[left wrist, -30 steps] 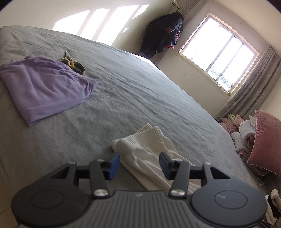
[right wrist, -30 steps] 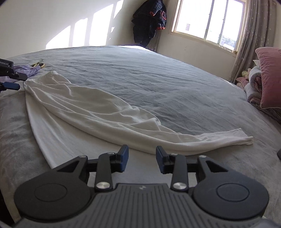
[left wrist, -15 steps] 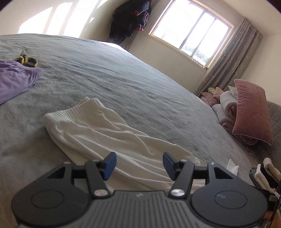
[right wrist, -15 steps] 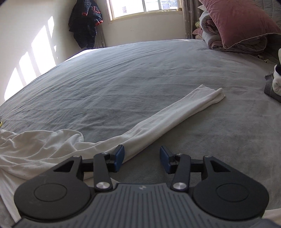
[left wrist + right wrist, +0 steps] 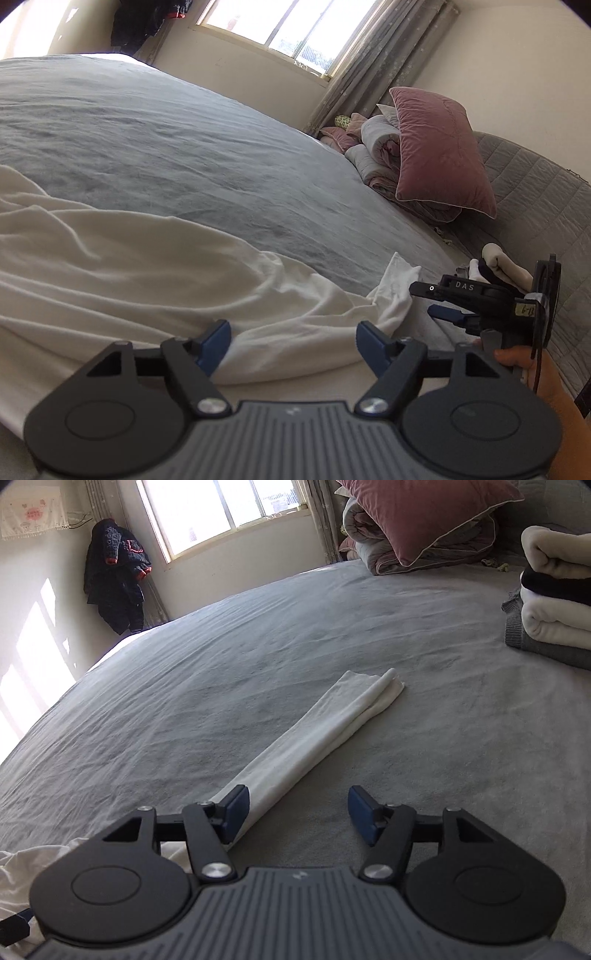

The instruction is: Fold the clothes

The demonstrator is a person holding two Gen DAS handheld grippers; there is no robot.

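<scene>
White trousers lie stretched across the grey bed. Their rumpled legs fill the left wrist view, and the leg end lies to the right. My left gripper hovers over the cloth with its jaws opening, the pads clear of the fabric. In the right wrist view the narrow folded leg runs away toward its cuff. My right gripper is low over it, jaws opening; the leg passes by the left pad, not pinched. That gripper also shows at the right of the left wrist view.
A stack of folded clothes sits at the right on the bed. A pink pillow and rolled quilts lie by the grey headboard. A dark jacket hangs in the corner beside the window.
Both grippers swung right along the trousers, from the waistband end toward the leg end. Both sets of jaws widened. The purple garment and scissors left the left wrist view.
</scene>
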